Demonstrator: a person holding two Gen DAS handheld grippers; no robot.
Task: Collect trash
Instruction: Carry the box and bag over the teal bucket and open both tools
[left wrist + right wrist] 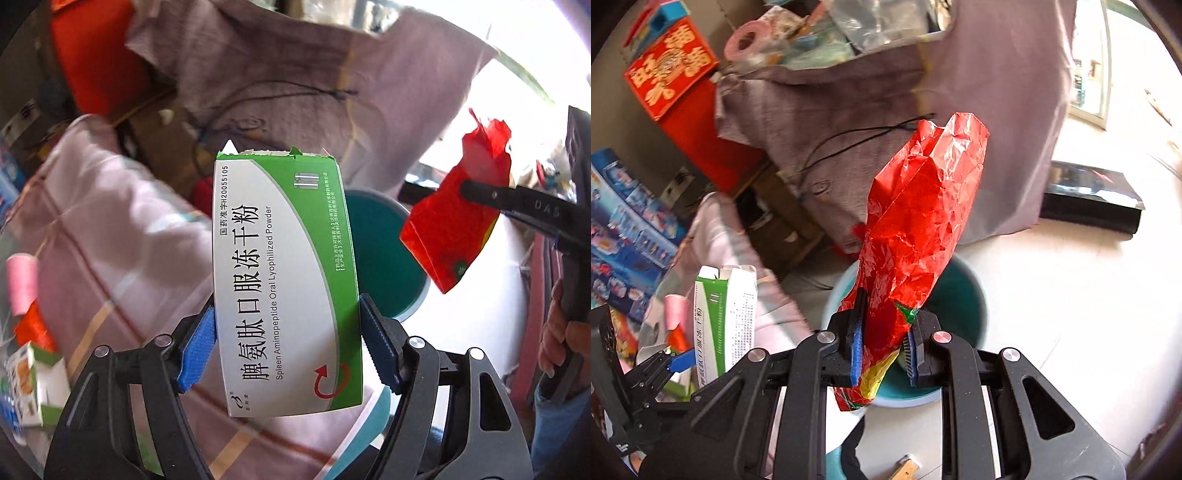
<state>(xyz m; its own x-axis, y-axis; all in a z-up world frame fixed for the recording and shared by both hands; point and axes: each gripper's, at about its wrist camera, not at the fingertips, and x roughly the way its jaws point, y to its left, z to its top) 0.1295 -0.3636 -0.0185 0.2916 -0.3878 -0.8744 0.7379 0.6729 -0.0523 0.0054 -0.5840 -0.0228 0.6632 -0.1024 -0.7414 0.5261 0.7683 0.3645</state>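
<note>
My left gripper (286, 345) is shut on a green and white medicine box (284, 280) with a torn top, held upright by its two long sides. That box (724, 321) shows again at the lower left of the right wrist view, with the left gripper (676, 363) under it. My right gripper (884, 345) is shut on the lower end of a crumpled red foil bag (919, 236), which stands up between the blue pads. The same red bag (456, 218) hangs at the right of the left wrist view. A teal bin (380, 251) (956, 295) sits on the floor beneath both.
A grey-purple cloth (960, 92) drapes over piled things behind the bin. A pink striped cloth (122, 229) covers a surface at the left, with a pink spool (22, 284) on it. A red printed box (672, 70) and a black flat box (1093, 195) lie around. A hand (561, 339) grips the right handle.
</note>
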